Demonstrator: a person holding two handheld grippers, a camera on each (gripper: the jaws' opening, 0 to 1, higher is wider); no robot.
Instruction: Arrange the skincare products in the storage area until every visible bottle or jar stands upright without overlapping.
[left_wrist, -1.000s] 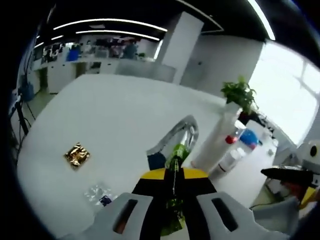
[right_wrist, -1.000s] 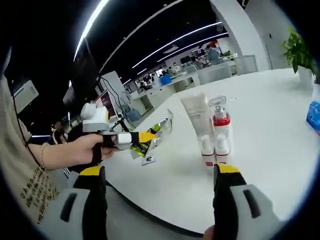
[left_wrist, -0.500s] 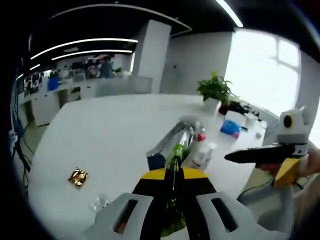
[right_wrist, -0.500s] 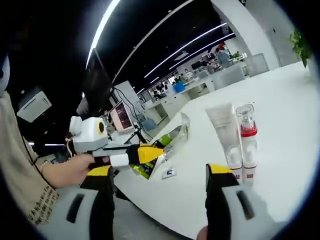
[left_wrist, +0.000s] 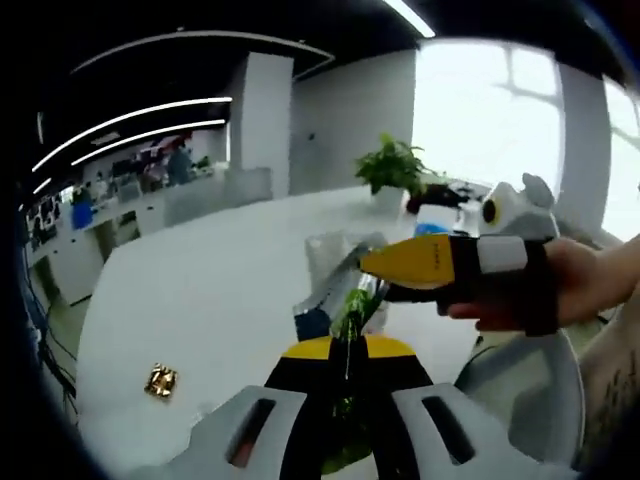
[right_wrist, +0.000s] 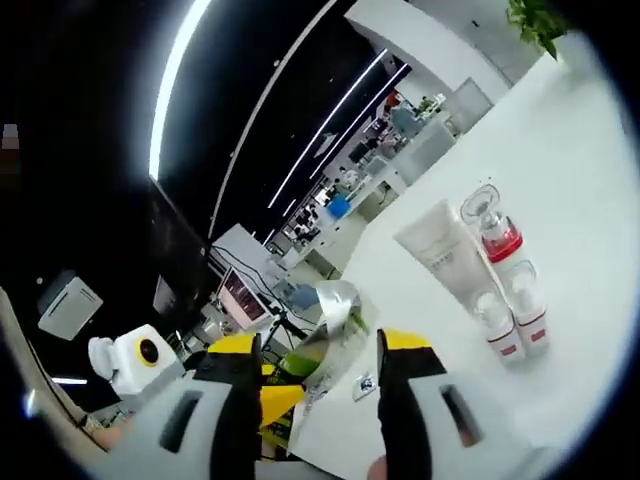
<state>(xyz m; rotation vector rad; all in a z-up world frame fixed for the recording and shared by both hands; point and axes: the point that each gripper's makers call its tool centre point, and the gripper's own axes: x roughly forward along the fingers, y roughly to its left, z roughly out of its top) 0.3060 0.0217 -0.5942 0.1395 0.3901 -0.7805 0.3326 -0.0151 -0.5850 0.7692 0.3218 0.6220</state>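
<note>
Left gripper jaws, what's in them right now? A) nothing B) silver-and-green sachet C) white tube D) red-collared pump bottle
B: the left gripper has its jaws shut on the silver-and-green sachet, while the white tube and the red-collared pump bottle stand on the white table.

Window glare, ceiling strips — blurred, warped edges.
</note>
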